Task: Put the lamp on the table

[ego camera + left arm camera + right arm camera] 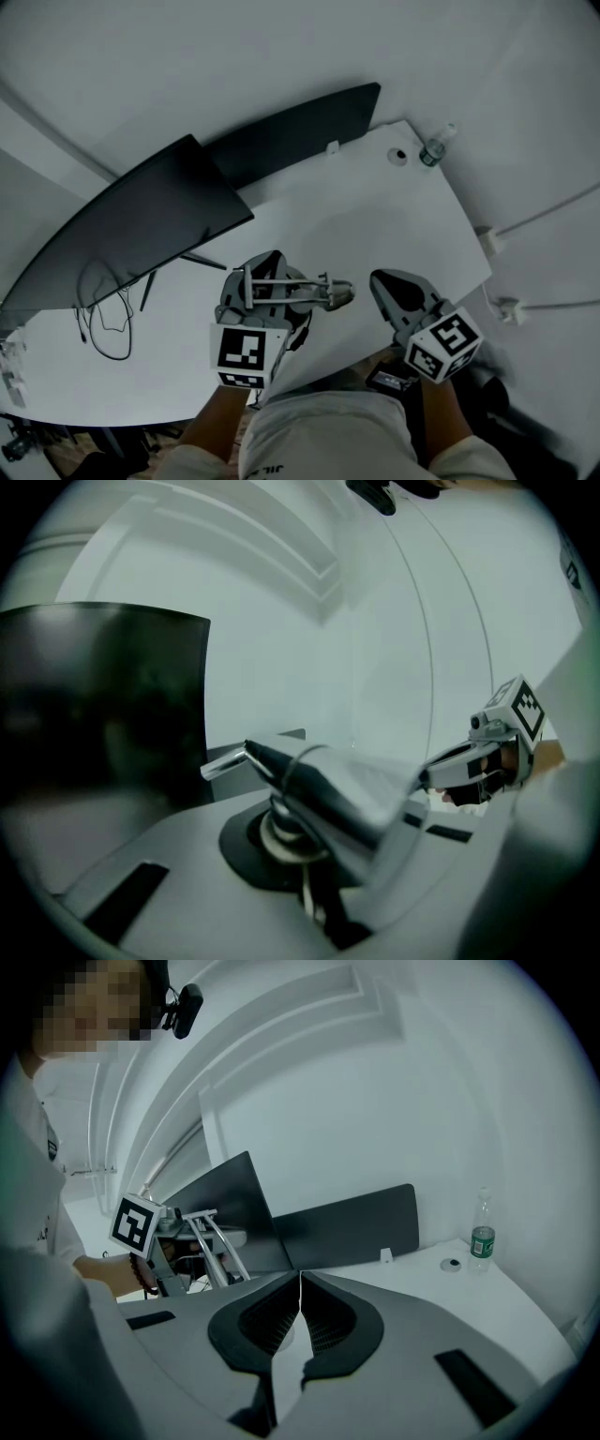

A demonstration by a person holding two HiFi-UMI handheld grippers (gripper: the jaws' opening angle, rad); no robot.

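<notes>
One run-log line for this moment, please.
left hand-held gripper: shut on lamp | right hand-held gripper: shut, empty | lamp: at table near edge | task: lamp not yet released

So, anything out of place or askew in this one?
Only the silver metal lamp: it's held sideways in the shut left claw over the white table, not standing. Nothing spilled or damaged shows.

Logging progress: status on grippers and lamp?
Left gripper shut on lamp, over table's near edge. Right gripper shut, empty. Nothing in the way; monitors, bottle far side.
</notes>
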